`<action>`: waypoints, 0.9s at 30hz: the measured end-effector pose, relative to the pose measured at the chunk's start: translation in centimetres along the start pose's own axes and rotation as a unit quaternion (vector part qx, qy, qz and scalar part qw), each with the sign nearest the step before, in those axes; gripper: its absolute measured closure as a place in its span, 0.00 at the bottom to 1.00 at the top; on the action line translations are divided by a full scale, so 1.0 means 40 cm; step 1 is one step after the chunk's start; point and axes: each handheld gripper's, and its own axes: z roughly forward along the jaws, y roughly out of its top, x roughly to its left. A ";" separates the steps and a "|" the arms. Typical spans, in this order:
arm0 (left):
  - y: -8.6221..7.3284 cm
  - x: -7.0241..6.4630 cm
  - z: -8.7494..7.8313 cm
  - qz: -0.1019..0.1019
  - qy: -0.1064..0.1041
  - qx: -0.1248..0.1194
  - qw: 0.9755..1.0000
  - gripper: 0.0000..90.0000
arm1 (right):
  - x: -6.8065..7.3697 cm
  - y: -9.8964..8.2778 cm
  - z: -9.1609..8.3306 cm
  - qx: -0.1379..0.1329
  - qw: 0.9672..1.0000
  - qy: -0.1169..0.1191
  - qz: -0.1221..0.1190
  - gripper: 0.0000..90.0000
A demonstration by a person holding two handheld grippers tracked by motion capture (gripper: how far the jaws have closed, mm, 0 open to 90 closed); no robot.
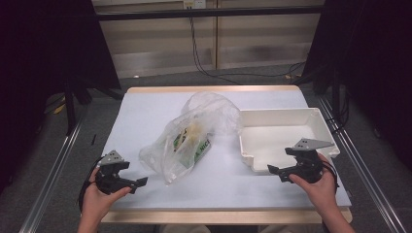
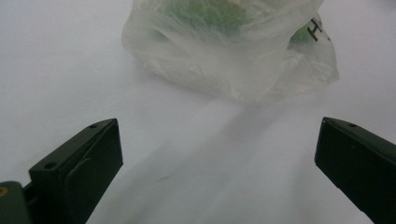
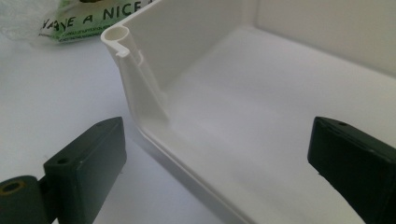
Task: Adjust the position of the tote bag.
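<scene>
White worktop (image 1: pixel 145 116) is seen with bag (image 1: pixel 192 136) untouched beside empty tray (image 1: pixel 318 119), both hand-held grippers (image 1: pixel 141 182) (image 1: pixel 273 170) held wide, nothing yet begun.

Clear plastic bag (image 1: pixel 187 138) lying mid-table

White table (image 1: pixel 145 111) on grey floor (image 1: pixel 53 160); black cables (image 1: pixel 204 63) hang by beige back wall (image 1: pixel 160 39).

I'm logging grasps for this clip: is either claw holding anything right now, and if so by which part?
Nothing is held. The left claw stands open short of the plastic bag; the right claw is open at the white tray.
</scene>
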 end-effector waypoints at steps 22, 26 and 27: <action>0.021 -0.021 0.000 -0.003 0.007 -0.042 0.999 0.38 | 0.009 0.009 0.023 0.010 1.000 0.005 -0.014 0.05; 0.030 -0.019 0.002 -0.005 0.010 -0.048 0.999 0.47 | 0.013 0.001 0.018 0.015 1.000 0.000 -0.017 0.05; 0.033 -0.019 0.005 -0.004 0.010 -0.050 0.999 0.49 | 0.012 -0.002 0.015 0.015 1.000 0.000 -0.018 0.05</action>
